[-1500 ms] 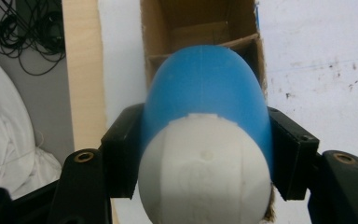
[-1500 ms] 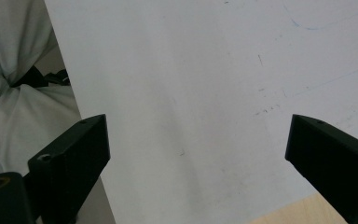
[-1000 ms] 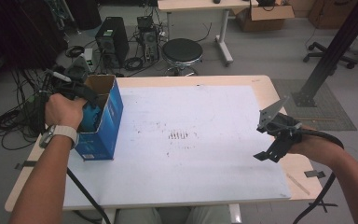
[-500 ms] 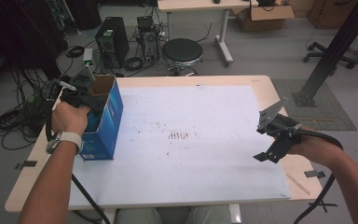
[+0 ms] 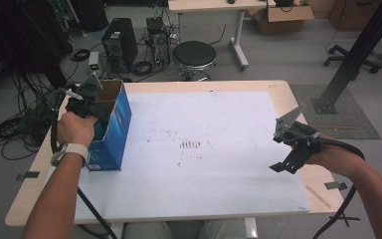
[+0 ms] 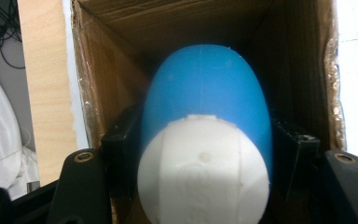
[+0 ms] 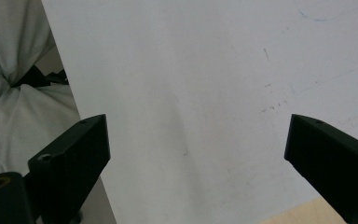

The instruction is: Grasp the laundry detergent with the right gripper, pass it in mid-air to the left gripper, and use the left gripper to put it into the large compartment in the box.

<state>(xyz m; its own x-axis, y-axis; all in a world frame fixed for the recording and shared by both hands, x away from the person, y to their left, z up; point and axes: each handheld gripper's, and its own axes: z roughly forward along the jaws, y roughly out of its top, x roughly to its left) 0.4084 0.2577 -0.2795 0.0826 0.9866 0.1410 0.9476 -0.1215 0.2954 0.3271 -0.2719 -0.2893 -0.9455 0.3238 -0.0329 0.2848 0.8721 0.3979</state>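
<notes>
In the high view, the left hand-held gripper point(image 5: 87, 102) sits at the upper left of the frame, dipped into the open top of a blue box point(image 5: 113, 128) that stands upright on the left part of the bench point(image 5: 219, 85). The left hand point(image 5: 75, 128) is just beside the box's near wall. At the right of the frame the right hand-held gripper point(image 5: 291, 144) is over the edge of the white sheet point(image 5: 204, 154) that covers the bench, well apart from the box.

In the left gripper view, the two black jaws pinch a blue and white egg-shaped thing point(image 6: 205, 140) from either side, at the centre of the frame. It lies inside the box, whose brown cardboard walls point(image 6: 98, 93) rise around it.

In the right gripper view, the jaws stand spread wide at the lower left and lower right, with bare white sheet point(image 7: 191, 93) between them.
</notes>
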